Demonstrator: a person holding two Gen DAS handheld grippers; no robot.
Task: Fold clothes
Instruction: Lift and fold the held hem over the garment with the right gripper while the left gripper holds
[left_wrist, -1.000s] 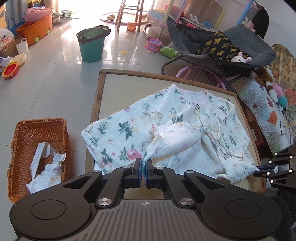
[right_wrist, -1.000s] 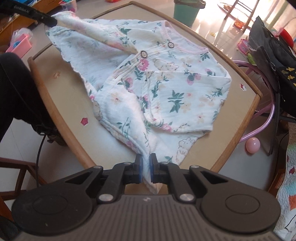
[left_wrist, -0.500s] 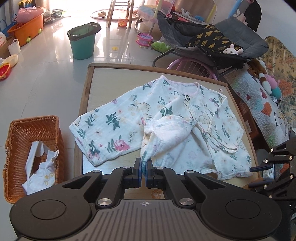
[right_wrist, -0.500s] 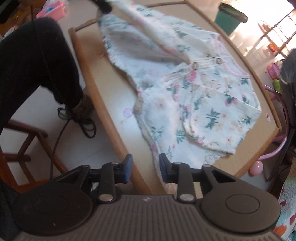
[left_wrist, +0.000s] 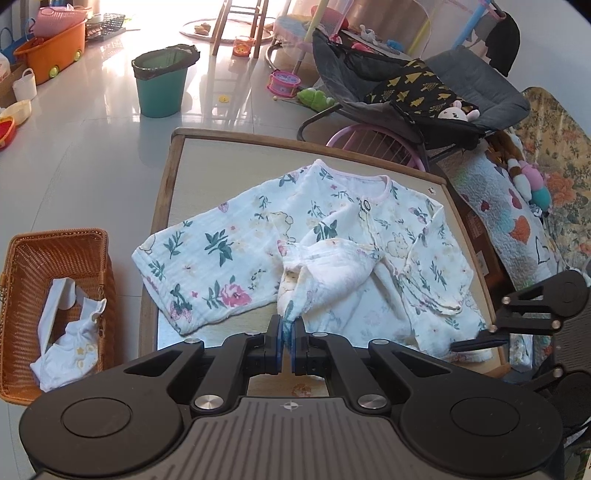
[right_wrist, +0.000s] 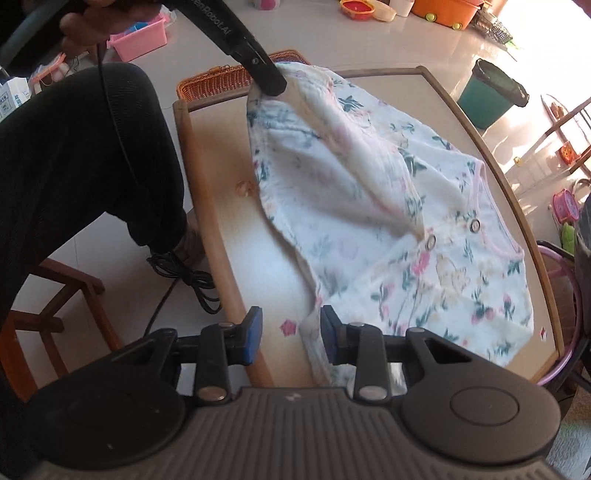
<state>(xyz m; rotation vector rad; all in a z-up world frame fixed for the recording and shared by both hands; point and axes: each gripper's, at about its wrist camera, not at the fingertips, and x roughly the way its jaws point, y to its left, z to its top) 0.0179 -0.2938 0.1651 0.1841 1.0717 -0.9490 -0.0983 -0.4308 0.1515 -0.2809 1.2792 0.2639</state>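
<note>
The floral baby top lies spread over the wood-rimmed table, soft crinkled muslin with pink piping at the neck and metal snaps. Its near front flap is turned back and lifted, pinched at the hem by the left gripper, likely to draw that panel flat for folding. The right gripper stands part-open and gripping nothing, the top's bottom corner lying loose beside one pad. A woven wicker basket on the floor holds another white garment.

A wood-rimmed surface carries a floral garment, spread open across most of its pale top.
</note>
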